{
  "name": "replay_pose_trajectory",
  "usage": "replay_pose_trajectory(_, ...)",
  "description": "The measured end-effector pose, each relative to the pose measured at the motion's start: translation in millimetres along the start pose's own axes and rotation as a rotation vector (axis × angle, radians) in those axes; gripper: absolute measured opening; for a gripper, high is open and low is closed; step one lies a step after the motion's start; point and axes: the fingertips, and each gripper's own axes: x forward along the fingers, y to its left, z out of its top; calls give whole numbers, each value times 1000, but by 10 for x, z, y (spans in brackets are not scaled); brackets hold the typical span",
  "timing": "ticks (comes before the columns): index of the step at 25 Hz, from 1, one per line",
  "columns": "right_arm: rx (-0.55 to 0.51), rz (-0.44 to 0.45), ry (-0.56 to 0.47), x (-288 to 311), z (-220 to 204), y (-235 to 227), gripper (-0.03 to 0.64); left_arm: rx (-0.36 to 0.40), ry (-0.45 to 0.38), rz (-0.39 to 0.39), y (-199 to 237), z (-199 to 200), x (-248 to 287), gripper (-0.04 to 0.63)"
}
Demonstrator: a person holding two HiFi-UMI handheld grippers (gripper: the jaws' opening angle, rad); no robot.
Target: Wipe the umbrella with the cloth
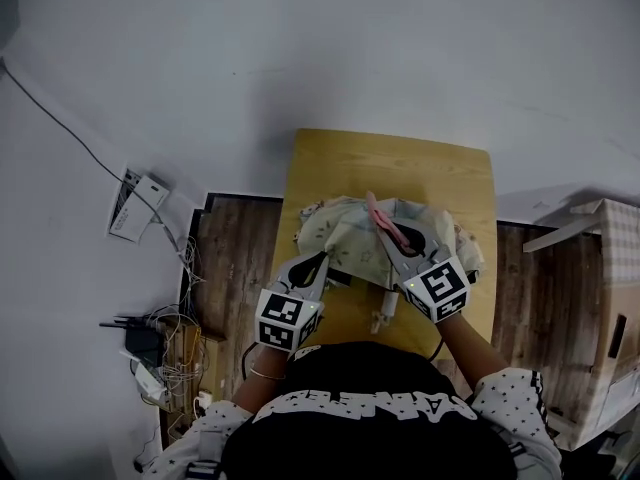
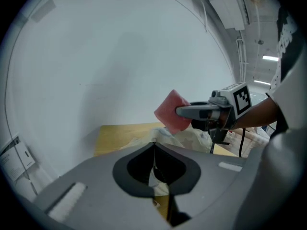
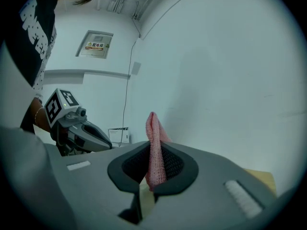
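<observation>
A folded umbrella (image 1: 345, 230) of pale flowered fabric lies across the wooden table (image 1: 400, 168); in the left gripper view the umbrella (image 2: 194, 139) shows just past my jaws. My left gripper (image 1: 322, 260) is at its near left edge, and its jaws (image 2: 153, 146) are closed on a fold of that pale fabric. My right gripper (image 1: 388, 236) hovers over the umbrella's middle, shut on a pink cloth (image 1: 381, 218). The cloth (image 3: 153, 128) stands up from between the right gripper's (image 3: 151, 150) jaws. From the left gripper view, the cloth (image 2: 171, 110) hangs at the right gripper's (image 2: 181, 111) tip, above the umbrella.
A pale handle-like part (image 1: 381, 316) sticks out at the table's near edge. A power strip with cables (image 1: 130, 203) lies on the floor at the left. A cardboard box (image 1: 605, 268) stands at the right. A white wall runs behind the table.
</observation>
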Motion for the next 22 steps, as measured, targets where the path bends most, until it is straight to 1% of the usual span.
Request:
replay_pose_trajectory(6,-13,57,74,192,-178,80,33,18,-16,-15,-98,106,-45,2)
replay_pose_trajectory(9,-16,87,69,257,-190,148,33,15,-21,-28,-127,145,-49,2)
replay_pose_trajectory(18,-33,235,120,253,-363,545,34,8,-28,-25,-169,177,-51,2)
replay_pose_trajectory(22,-31,273,140,194,-436,681,34,8,-29,-22,-198,167,-74,2)
